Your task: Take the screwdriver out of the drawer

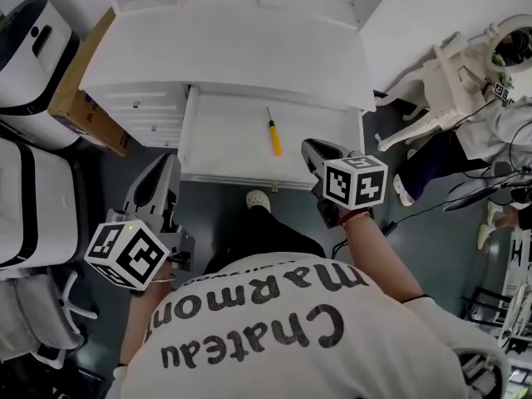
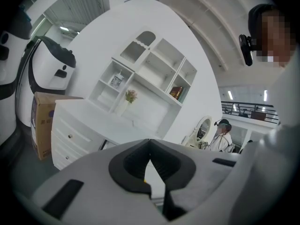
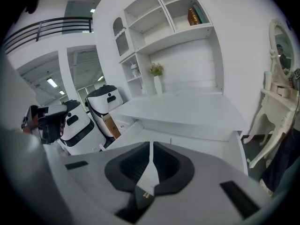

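Observation:
A screwdriver (image 1: 273, 133) with a yellow handle and a thin metal shaft lies in the open white drawer (image 1: 224, 152) of a white desk (image 1: 224, 52). My right gripper (image 1: 310, 147) hovers over the drawer's front right corner, a short way right of the screwdriver, its jaws shut with nothing between them. In the right gripper view its closed tips (image 3: 151, 145) point at the drawer's wall (image 3: 125, 131) and the desk top (image 3: 187, 109). My left gripper (image 1: 166, 165) hangs below the drawer's left front corner, shut and holding nothing; in its own view the tips (image 2: 150, 141) meet.
Small drawers (image 1: 145, 106) sit left of the open one. A cardboard box (image 1: 83, 106) and white machines (image 1: 33, 48) stand at the left. A white carved stand (image 1: 440, 77), cables and another person (image 1: 499, 98) are at the right. My shoe (image 1: 258, 198) is under the drawer front.

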